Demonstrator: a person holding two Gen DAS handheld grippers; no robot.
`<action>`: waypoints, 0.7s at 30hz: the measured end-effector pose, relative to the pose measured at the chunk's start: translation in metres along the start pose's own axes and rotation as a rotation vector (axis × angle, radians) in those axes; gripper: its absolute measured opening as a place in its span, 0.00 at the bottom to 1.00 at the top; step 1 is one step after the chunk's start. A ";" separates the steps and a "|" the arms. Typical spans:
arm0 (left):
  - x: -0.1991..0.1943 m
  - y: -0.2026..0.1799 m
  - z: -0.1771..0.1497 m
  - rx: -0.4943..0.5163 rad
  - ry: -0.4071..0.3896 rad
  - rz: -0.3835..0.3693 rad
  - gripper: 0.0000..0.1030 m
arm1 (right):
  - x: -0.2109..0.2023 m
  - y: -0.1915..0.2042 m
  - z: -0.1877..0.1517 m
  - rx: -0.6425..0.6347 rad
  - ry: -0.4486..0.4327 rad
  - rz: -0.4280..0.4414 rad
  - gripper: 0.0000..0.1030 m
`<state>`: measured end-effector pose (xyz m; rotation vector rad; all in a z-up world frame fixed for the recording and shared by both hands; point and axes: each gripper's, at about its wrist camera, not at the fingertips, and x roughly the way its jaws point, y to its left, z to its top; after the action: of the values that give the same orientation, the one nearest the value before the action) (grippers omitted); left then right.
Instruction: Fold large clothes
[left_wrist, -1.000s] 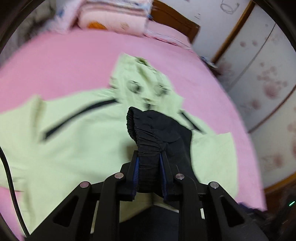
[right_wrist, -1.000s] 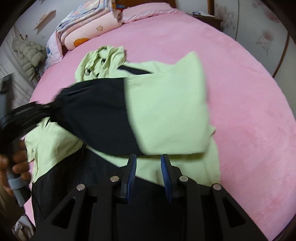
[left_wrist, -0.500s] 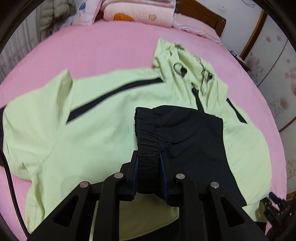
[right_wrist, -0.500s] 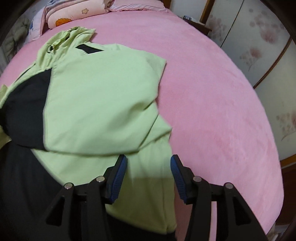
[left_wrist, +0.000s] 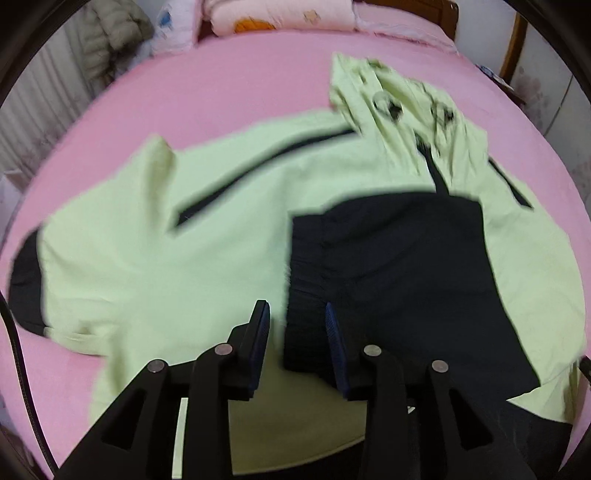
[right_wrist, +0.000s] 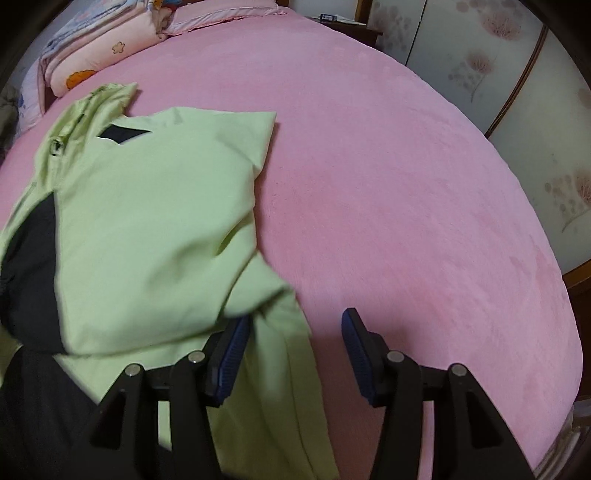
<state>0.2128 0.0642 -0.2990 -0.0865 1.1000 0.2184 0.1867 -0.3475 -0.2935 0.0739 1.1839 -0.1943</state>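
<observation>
A large pale-green jacket with black panels and black zip lines (left_wrist: 207, 258) lies spread on a bed covered by a pink plush blanket (left_wrist: 229, 88), its hood (left_wrist: 399, 107) pointing toward the headboard end. One sleeve is folded across the chest, so that its black gathered cuff (left_wrist: 306, 295) and the black lower sleeve rest on the green front.

The left gripper (left_wrist: 295, 328) hangs over that cuff. Its jaws have just been opening: the cuff's edge sits between the blue-lined fingers (left_wrist: 334, 332), close against the right-hand pad, while a clear strip of green cloth shows beside the other pad — the grip is let go, the sleeve lying on the jacket.

In the right wrist view the folded green sleeve (right_wrist: 155, 229) covers the jacket's side, with the black part (right_wrist: 29, 266) at the left edge of the picture. The right gripper (right_wrist: 295, 332) stands at the jacket's outer border, its jaws wide apart and clamping nothing; they have just been opening too, most of it earlier in the second. Its left finger is over the green hem area, its right finger (right_wrist: 354, 332) over bare pink blanket.

At the head of the bed lie folded pink quilts with orange and flower prints (right_wrist: 88, 55); wardrobe doors with a pale flower pattern (right_wrist: 517, 103) stand alongside.
</observation>
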 end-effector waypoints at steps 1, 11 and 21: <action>-0.010 0.001 0.003 -0.007 -0.024 0.006 0.34 | -0.010 0.002 0.000 0.000 -0.009 0.014 0.50; 0.011 -0.041 0.032 0.045 -0.077 -0.065 0.46 | -0.006 0.067 0.039 -0.105 -0.055 0.232 0.32; 0.039 -0.041 0.041 0.091 -0.015 -0.011 0.43 | 0.034 0.036 0.042 -0.067 0.047 0.122 0.04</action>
<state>0.2748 0.0365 -0.3163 -0.0093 1.0927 0.1586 0.2438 -0.3227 -0.3110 0.0925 1.2274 -0.0457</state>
